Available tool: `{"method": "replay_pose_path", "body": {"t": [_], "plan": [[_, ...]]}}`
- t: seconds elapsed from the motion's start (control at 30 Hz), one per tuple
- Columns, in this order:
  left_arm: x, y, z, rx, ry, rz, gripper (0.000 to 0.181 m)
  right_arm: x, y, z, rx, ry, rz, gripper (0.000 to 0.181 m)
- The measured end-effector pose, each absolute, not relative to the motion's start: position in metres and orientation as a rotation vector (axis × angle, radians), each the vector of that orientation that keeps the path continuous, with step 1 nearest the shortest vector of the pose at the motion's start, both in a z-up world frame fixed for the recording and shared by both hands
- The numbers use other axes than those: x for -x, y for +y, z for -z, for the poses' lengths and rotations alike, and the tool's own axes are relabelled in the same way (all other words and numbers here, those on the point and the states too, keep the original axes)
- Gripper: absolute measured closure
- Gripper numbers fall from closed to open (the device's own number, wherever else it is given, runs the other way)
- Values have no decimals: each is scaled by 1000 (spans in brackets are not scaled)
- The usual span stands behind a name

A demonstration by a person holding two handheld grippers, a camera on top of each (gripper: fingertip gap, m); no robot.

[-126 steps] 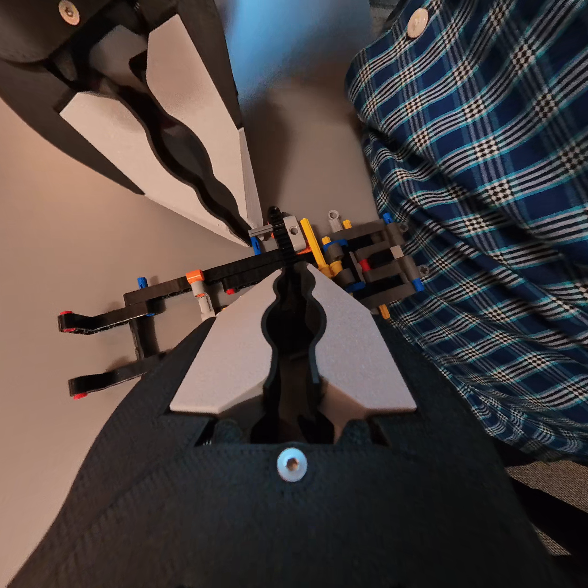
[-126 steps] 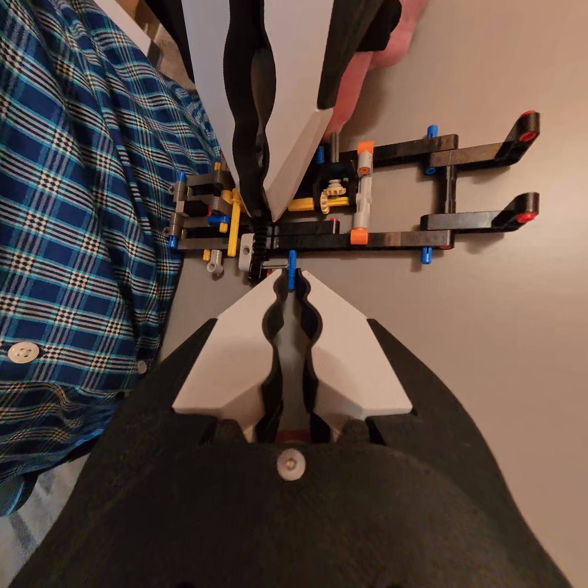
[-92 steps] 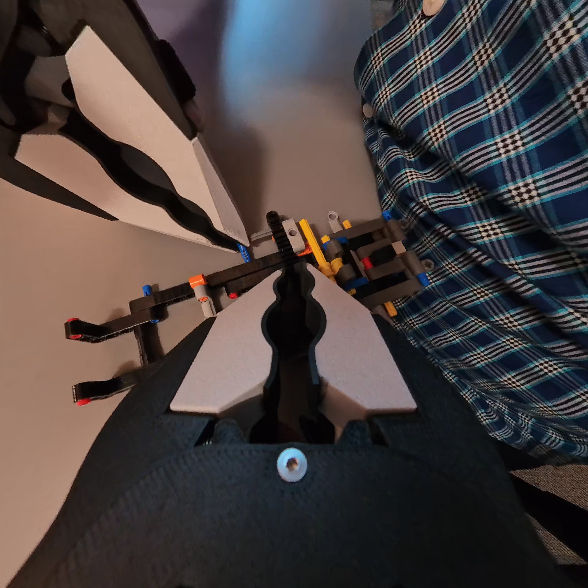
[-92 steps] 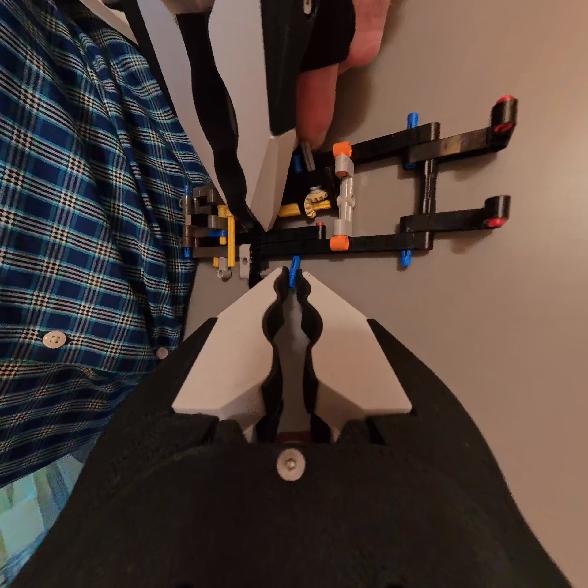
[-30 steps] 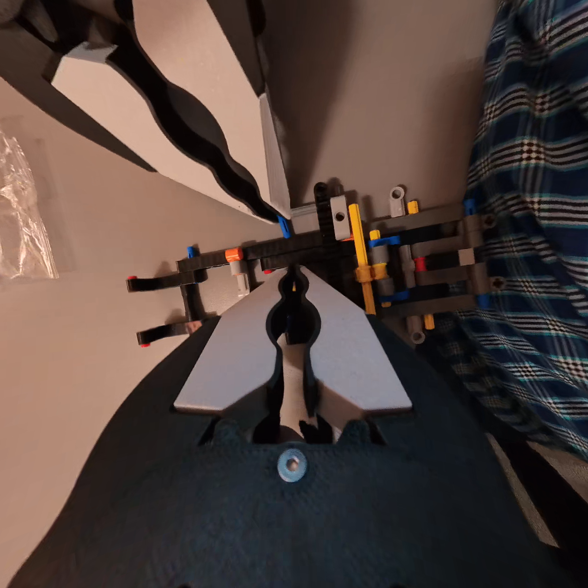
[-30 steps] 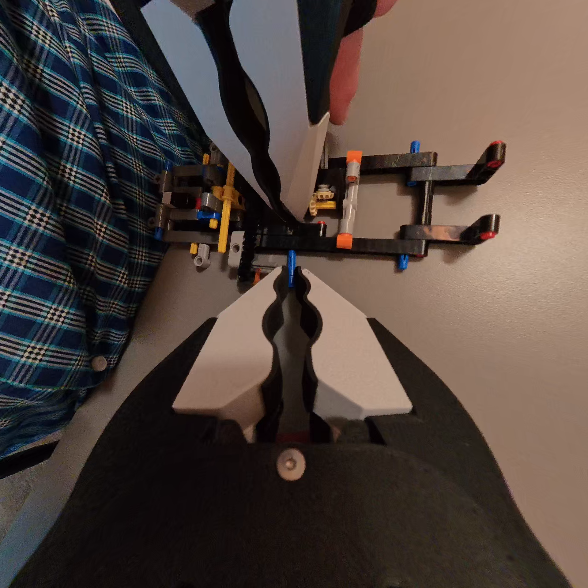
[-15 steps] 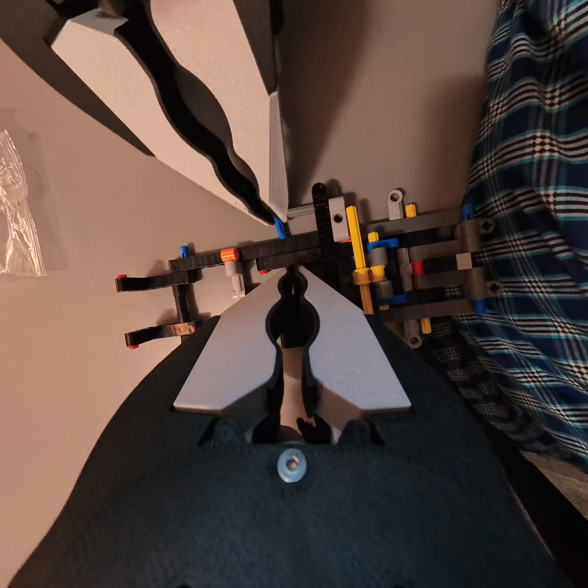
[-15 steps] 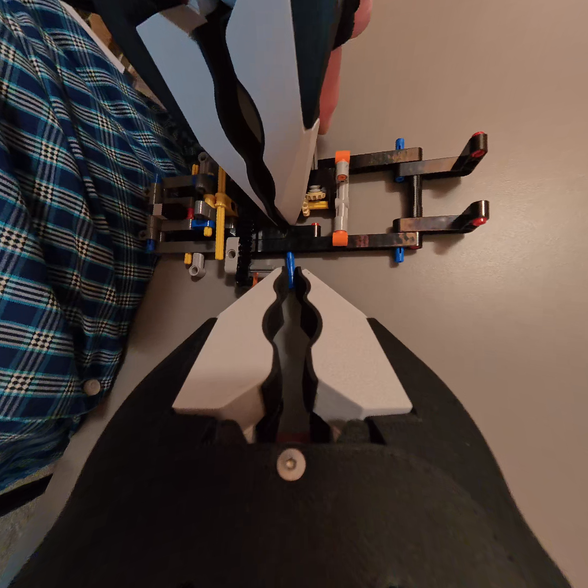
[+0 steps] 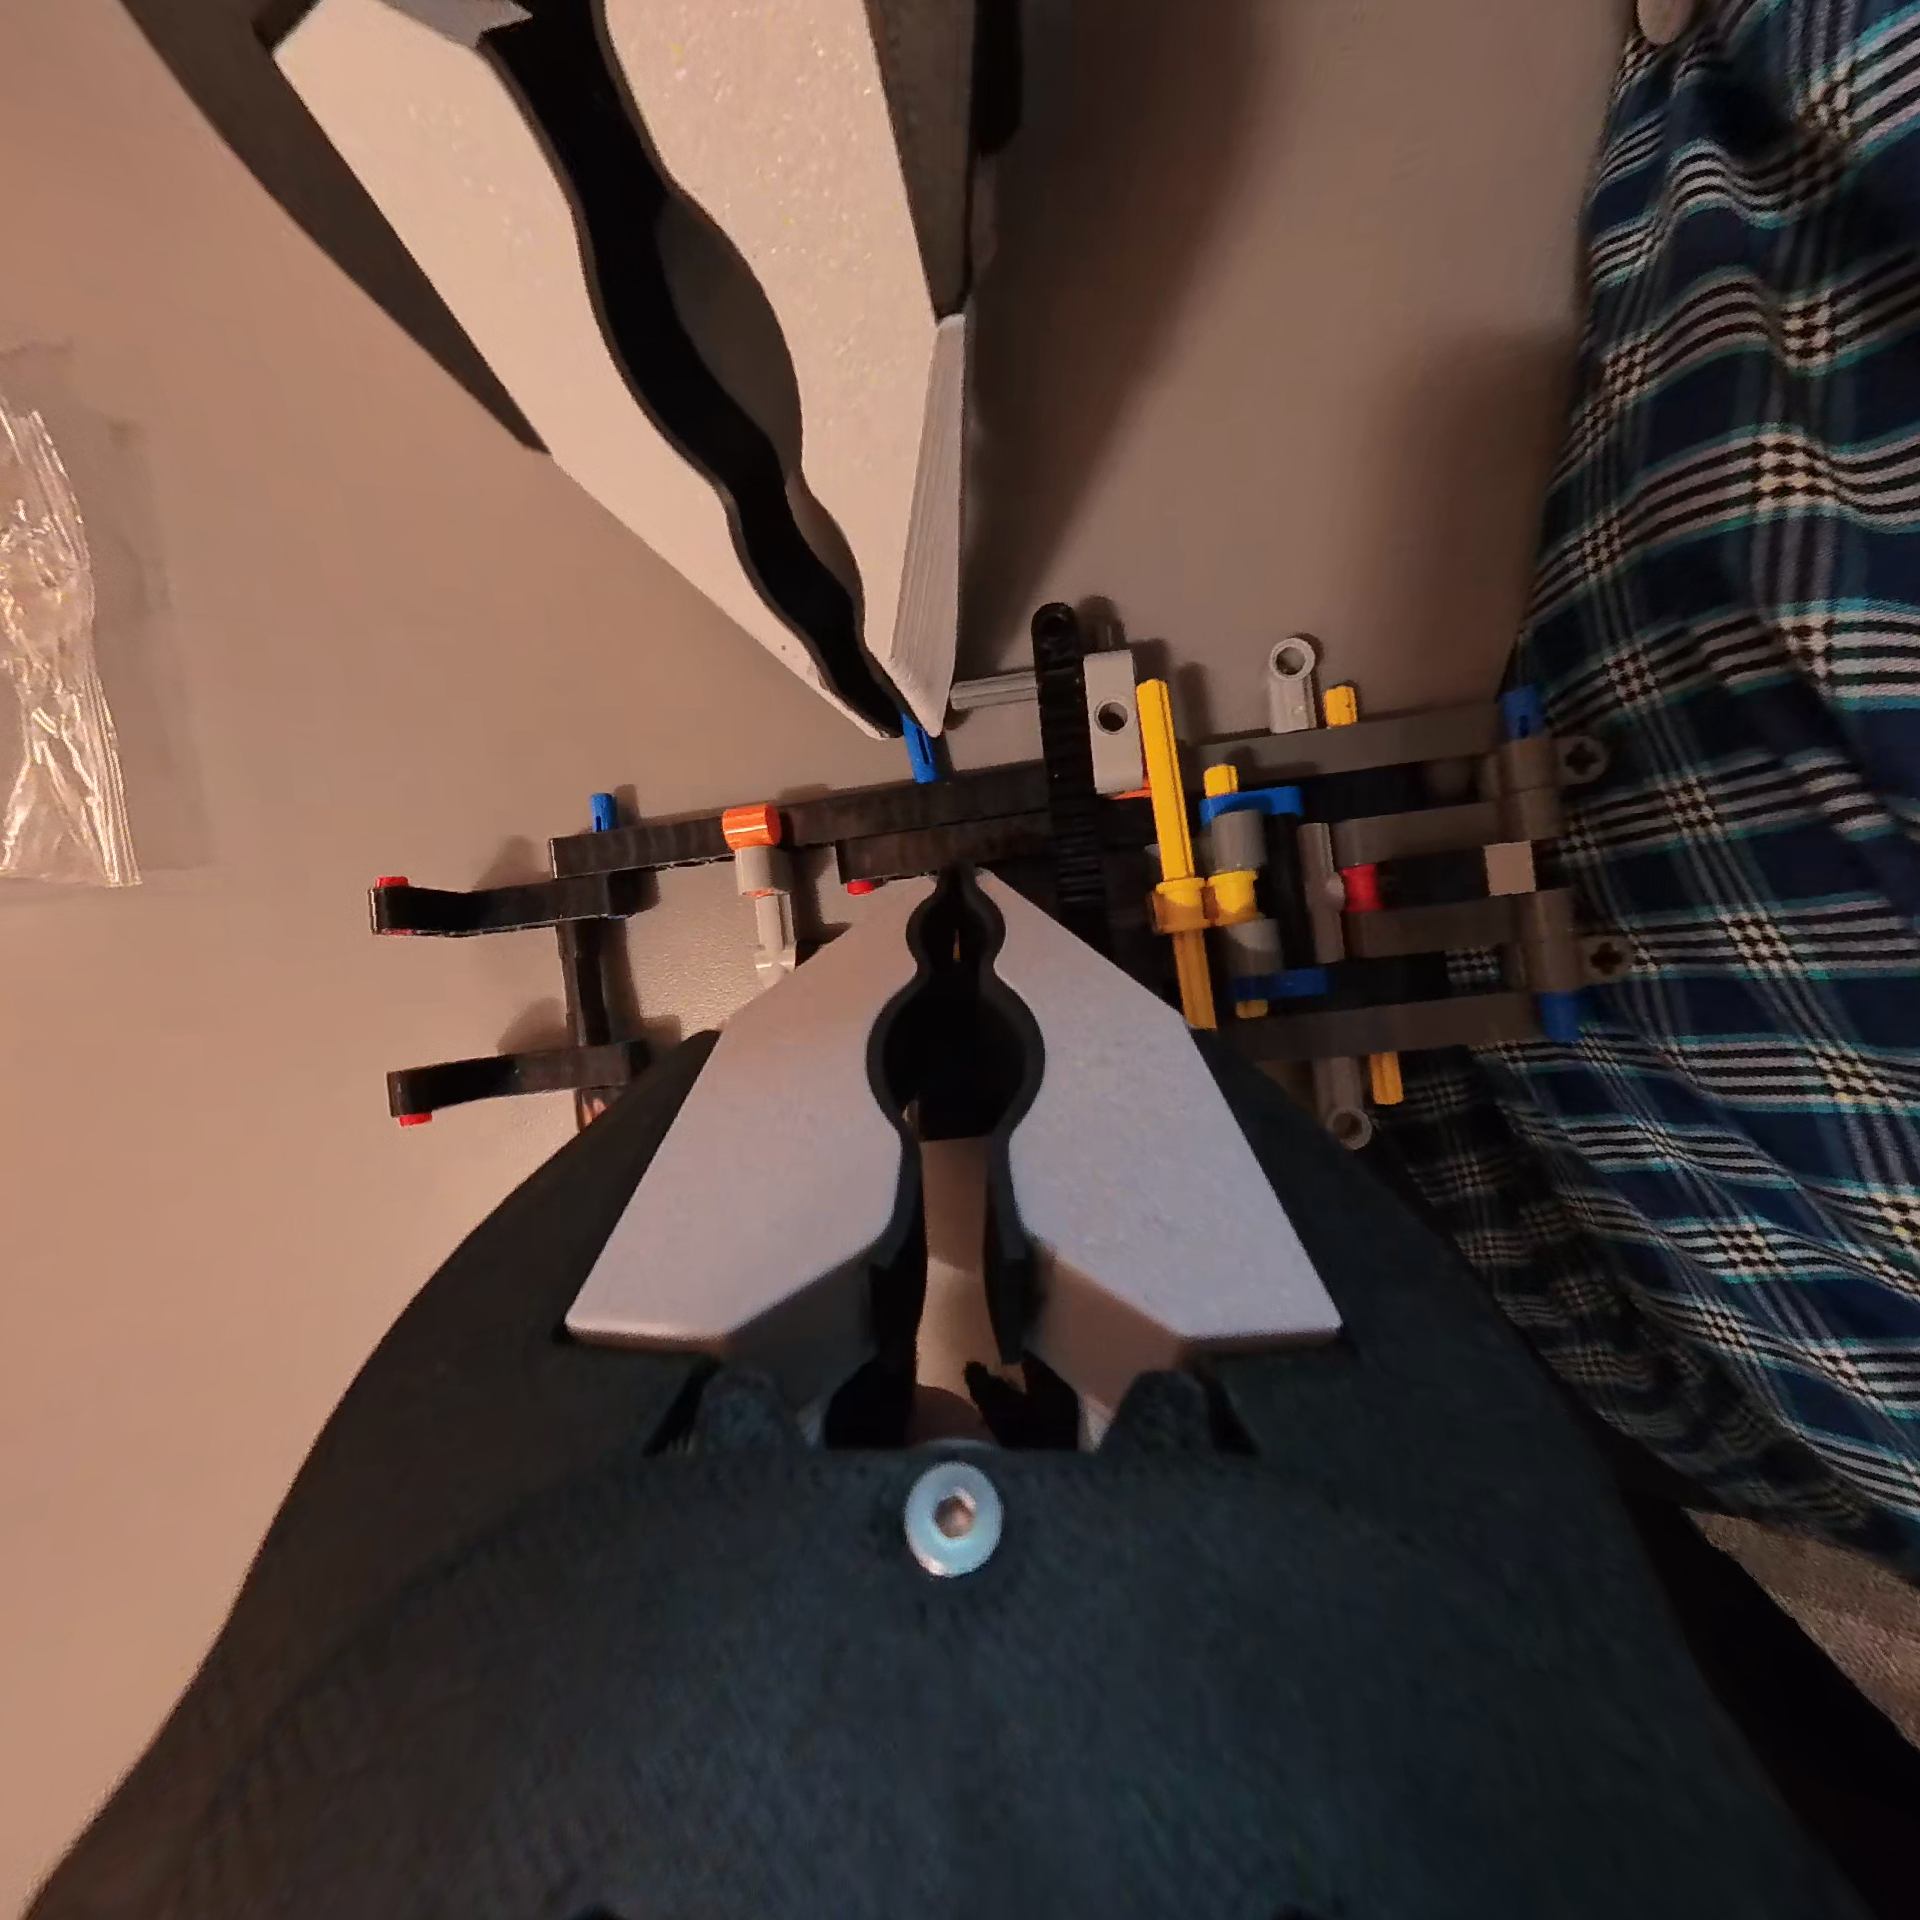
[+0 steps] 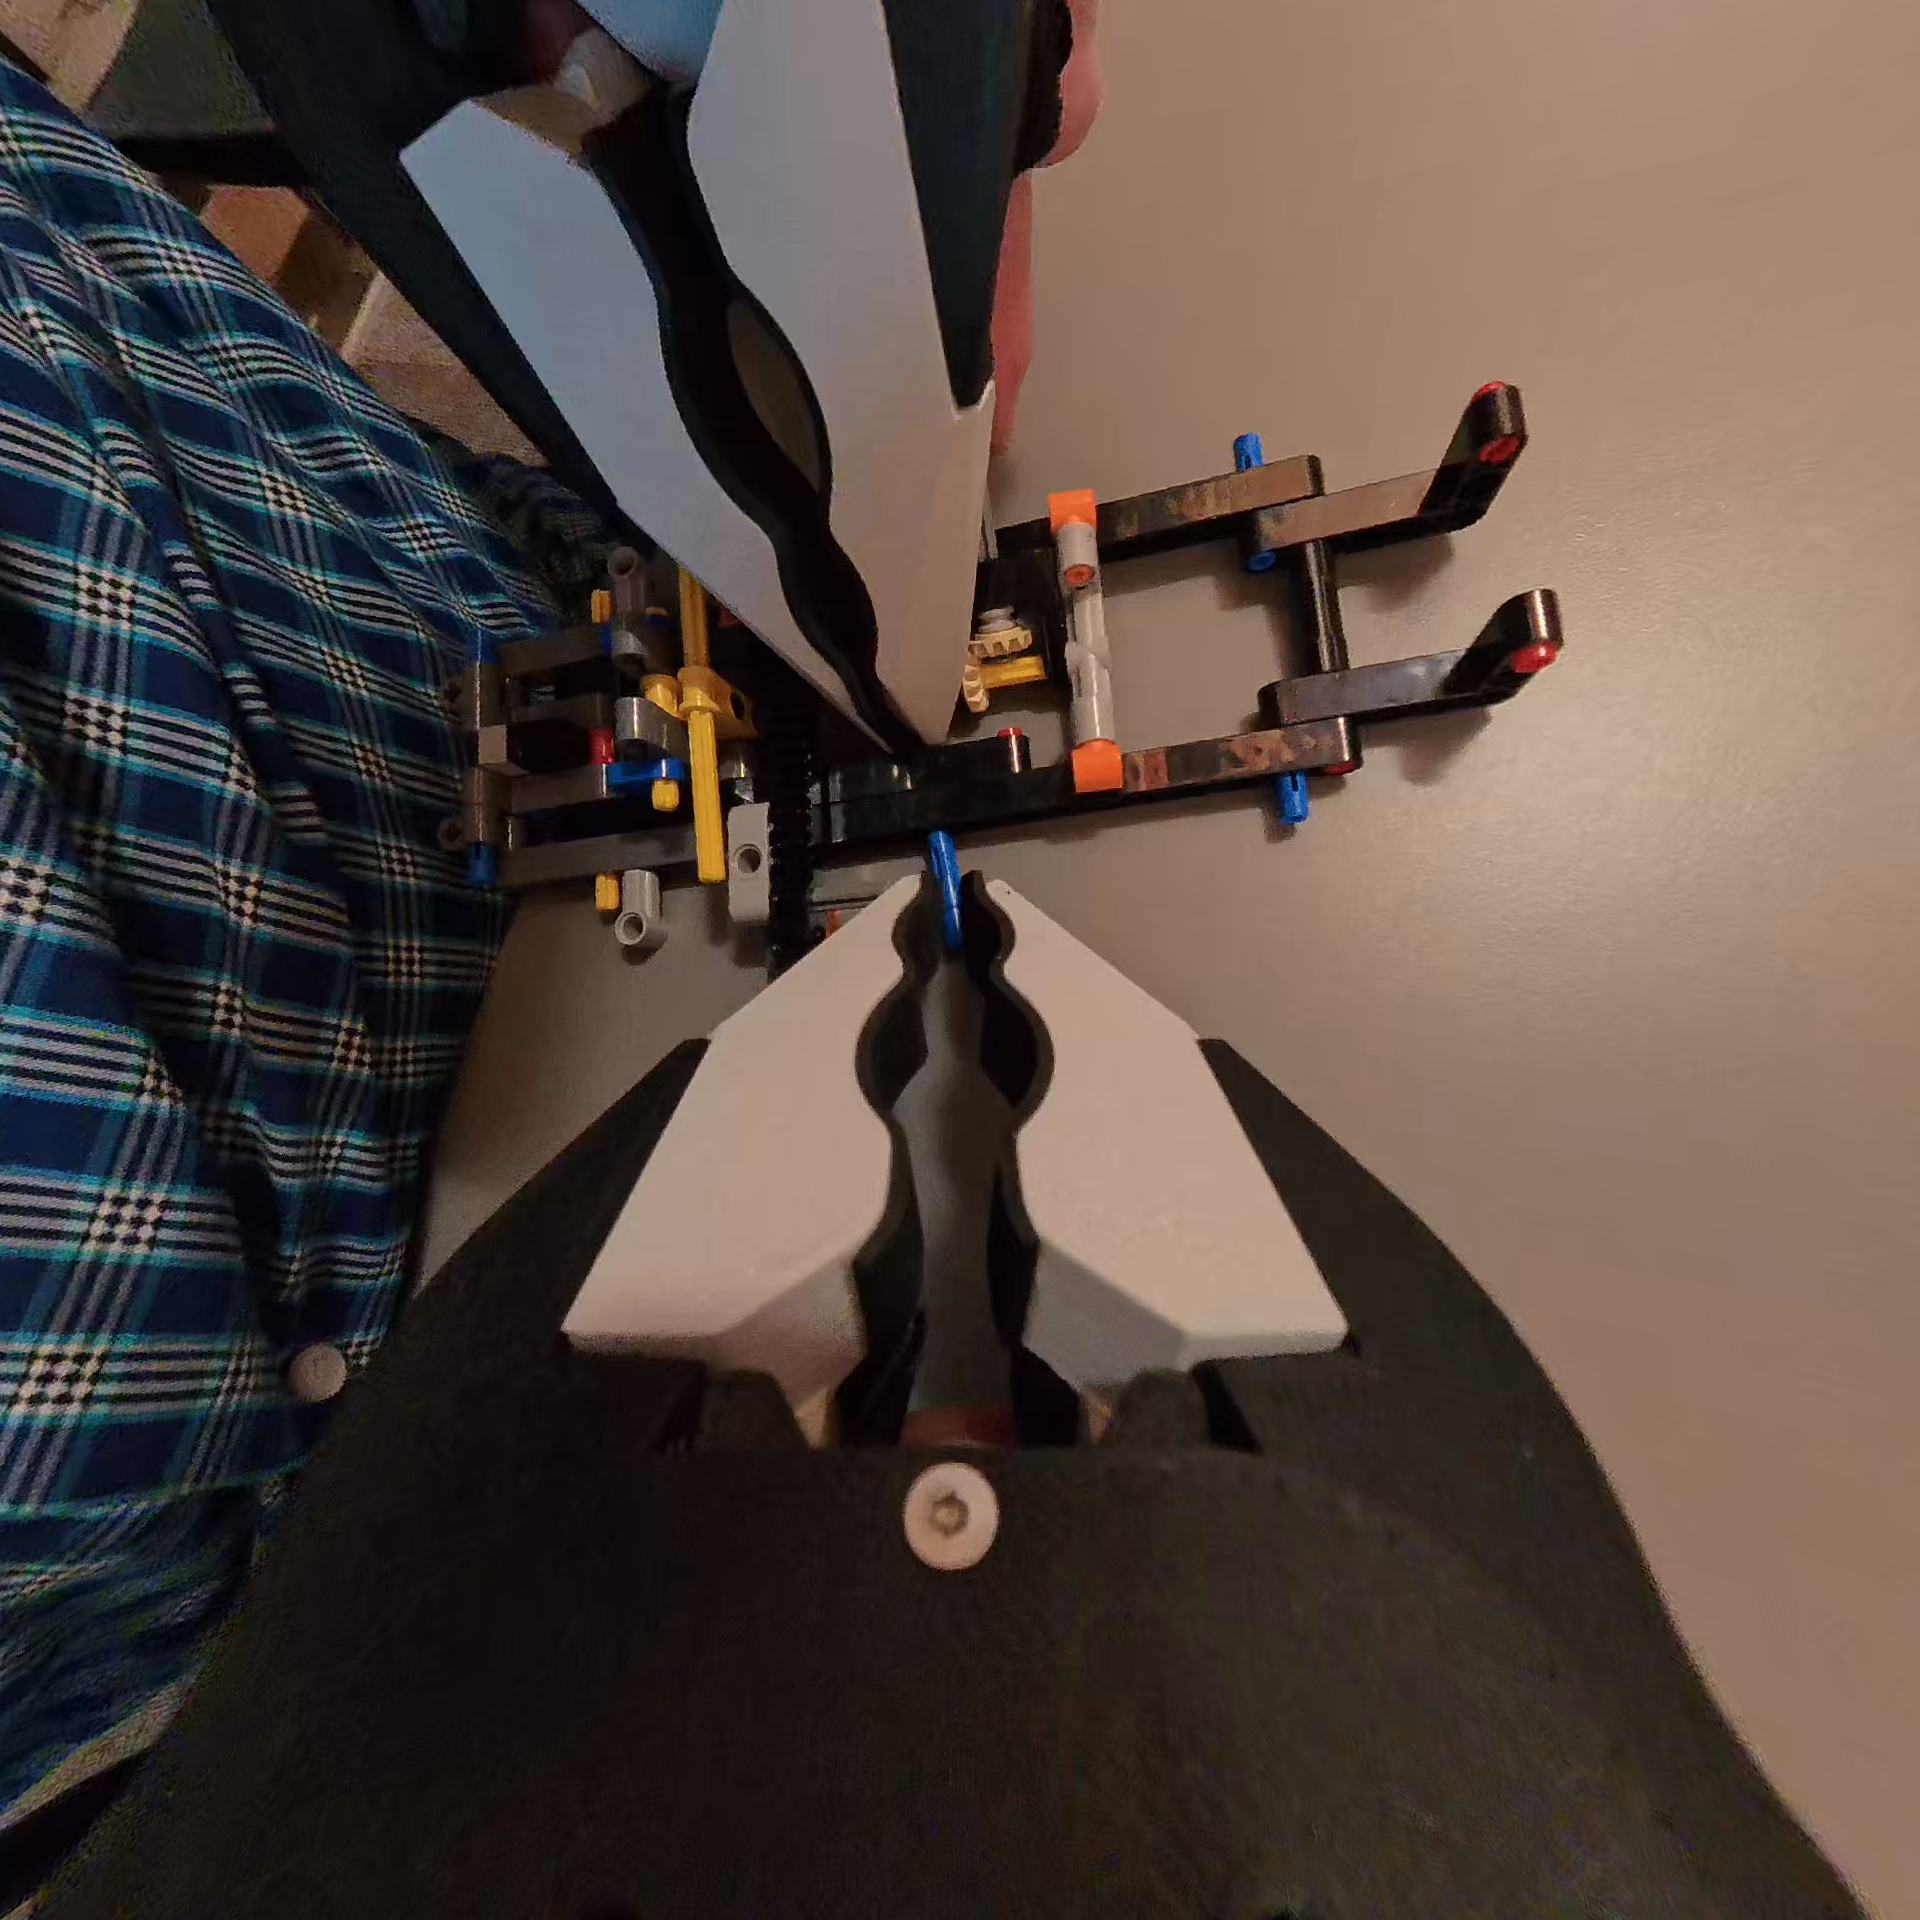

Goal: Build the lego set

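Grey fingers of the right gripper (image 10: 948,914) sit nearest in the right wrist view, closed together on a blue pin (image 10: 943,883) whose far end meets the near black beam (image 10: 1039,784) of the lego frame (image 10: 1320,603); whether the pin is seated in a hole or only touching the beam's edge is too small to tell. Just past it, the left gripper (image 10: 914,732) comes down from the top of that view with its tips drawn together on the same black beam, apparently pinching it to steady the model; a person's fingertip (image 10: 1013,312) shows behind it.

From the left wrist view the arrangement reads in reverse: the left gripper (image 9: 961,883) has its tips against the beam, and the right gripper (image 9: 914,722) stands beyond, nipping the blue pin (image 9: 920,748). The frame lies flat on the tan table (image 10: 1558,1039); its forked black arms with red ends point away from the person, while the dense cluster of yellow axles (image 9: 1169,831), grey connectors and a black toothed rack (image 9: 1065,790) sits against a blue plaid shirt (image 9: 1766,727). Farthest off, a clear plastic bag (image 9: 52,675) lies at the table's edge of view.

The step in hand looks like pressing this pin into the side of the beam; the next move likely calls for a straight push along the pin's axis while the left gripper braces the beam, since a tilted push could jam the pin or skid the whole frame.
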State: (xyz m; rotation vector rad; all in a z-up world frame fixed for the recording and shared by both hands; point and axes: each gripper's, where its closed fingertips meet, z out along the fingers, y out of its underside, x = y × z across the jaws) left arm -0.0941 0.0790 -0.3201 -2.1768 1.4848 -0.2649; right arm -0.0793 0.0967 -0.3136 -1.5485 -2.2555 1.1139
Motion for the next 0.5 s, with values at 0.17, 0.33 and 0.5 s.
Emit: {"method": "replay_pose_path", "body": {"t": [0.17, 0.33, 0.5], "plan": [[95, 80, 321, 2168, 1469, 268, 181, 80, 97, 314, 1507, -2234, -1064, 180], [95, 80, 321, 2158, 1445, 280, 181, 79, 97, 315, 1330, -2297, -923, 180], [96, 81, 321, 2152, 1415, 285, 181, 80, 97, 316, 1309, -2233, -838, 180]]}}
